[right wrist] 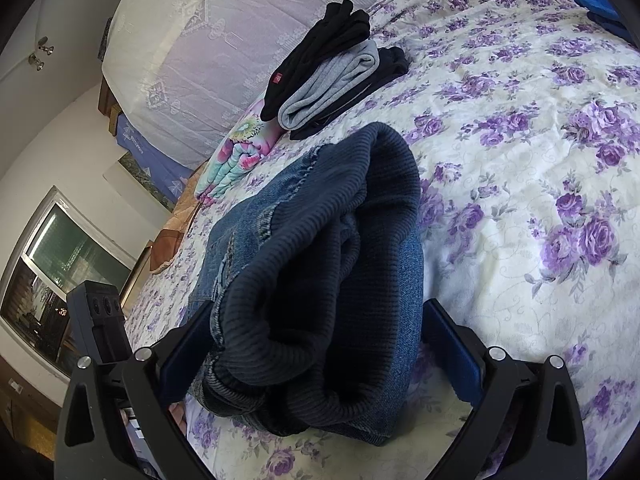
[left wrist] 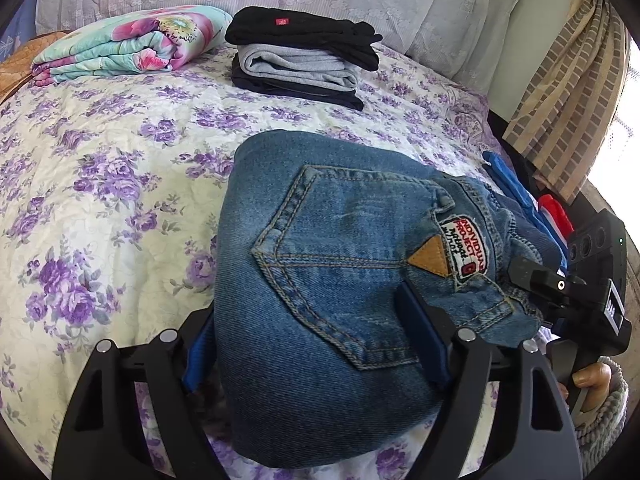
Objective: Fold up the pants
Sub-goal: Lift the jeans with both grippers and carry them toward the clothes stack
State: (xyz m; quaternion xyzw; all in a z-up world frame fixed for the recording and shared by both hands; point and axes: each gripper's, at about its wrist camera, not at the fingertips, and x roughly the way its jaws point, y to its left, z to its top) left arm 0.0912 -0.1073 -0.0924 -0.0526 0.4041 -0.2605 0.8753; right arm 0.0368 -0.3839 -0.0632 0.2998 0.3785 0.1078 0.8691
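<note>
Denim bundle sits between both sets of jaws: left gripper [left wrist: 316, 344] straddles the jeans [left wrist: 340, 248] at the pocket end, pads look closed on the fold; right gripper [right wrist: 316, 360] straddles the ribbed waistband end, right pad apart from cloth, so open. Jeans lie folded on the near bed [left wrist: 100, 200]. Risk: one-sided lift unrolls it; far stack [left wrist: 296, 56] could get knocked.

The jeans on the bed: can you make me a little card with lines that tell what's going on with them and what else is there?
jeans: folded into a thick bundle, back pocket up
left gripper: jaws astride one end of the bundle
right gripper: jaws astride the ribbed waistband end
bedspread: purple flowers
folded stack: black, grey, black, behind the jeans
flowered quilt: folded, beside the stack
</note>
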